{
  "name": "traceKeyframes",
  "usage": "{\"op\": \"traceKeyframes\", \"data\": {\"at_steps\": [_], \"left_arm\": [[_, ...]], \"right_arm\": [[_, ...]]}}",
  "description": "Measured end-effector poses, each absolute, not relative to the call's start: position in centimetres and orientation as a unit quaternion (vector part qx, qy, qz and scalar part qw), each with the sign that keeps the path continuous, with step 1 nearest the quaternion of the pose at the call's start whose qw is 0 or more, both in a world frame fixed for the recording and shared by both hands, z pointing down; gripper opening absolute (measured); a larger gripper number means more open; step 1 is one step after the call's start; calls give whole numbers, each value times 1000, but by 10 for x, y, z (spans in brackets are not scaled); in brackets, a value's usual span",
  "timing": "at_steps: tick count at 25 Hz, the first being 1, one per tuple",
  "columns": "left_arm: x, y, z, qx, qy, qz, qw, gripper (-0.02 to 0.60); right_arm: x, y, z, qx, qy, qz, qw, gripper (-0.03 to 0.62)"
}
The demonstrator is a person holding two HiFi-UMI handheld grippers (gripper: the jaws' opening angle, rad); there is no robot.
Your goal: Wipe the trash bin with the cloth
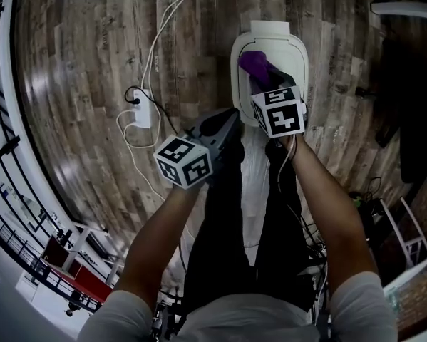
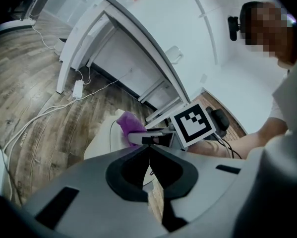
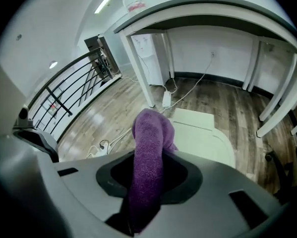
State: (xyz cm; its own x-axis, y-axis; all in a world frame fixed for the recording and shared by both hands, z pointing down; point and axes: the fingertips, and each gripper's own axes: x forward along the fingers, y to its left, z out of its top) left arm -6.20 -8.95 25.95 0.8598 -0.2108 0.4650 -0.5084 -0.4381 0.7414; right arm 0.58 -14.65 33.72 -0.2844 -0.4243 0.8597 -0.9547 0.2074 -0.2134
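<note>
The white trash bin point(image 1: 291, 52) stands on the wood floor in front of the person, its lid down. My right gripper point(image 1: 270, 77) hangs over the lid, shut on a purple cloth point(image 1: 254, 63) that sticks out past the jaws. In the right gripper view the cloth point(image 3: 149, 148) runs up between the jaws, with the bin lid point(image 3: 203, 135) beyond it. My left gripper point(image 1: 227, 120) is shut and empty, to the left of the bin and nearer the person. The left gripper view shows its closed tips point(image 2: 149, 150), with the bin point(image 2: 99, 142), the cloth point(image 2: 129, 123) and the right gripper point(image 2: 149, 139) ahead.
A white power strip point(image 1: 142, 112) with cables lies on the floor left of the bin. White table legs point(image 3: 143, 68) stand behind the bin. A black railing point(image 1: 3, 184) runs along the left. The person's black-trousered legs point(image 1: 220, 212) stand just before the bin.
</note>
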Motion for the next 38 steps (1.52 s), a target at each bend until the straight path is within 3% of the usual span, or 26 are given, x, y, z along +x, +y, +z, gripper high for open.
{"op": "traceKeyframes", "data": {"at_steps": [3, 9, 12, 17, 25, 38], "left_arm": [[-78, -92, 262, 829, -226, 150, 489, 5], [-98, -91, 265, 825, -235, 145, 493, 5], [-100, -91, 266, 825, -232, 141, 496, 5], [-98, -93, 265, 827, -221, 137, 498, 5], [-92, -92, 266, 835, -196, 160, 489, 5], [-27, -74, 255, 839, -207, 167, 475, 5]], "right_arm": [[-29, -149, 339, 466, -719, 382, 346, 109], [-44, -136, 359, 432, -725, 269, 464, 120], [-44, -134, 357, 431, -727, 221, 486, 144], [-40, -132, 355, 444, -728, 186, 488, 138], [-20, -125, 360, 446, -725, 230, 472, 114], [87, -87, 361, 474, -703, 272, 454, 112]]}}
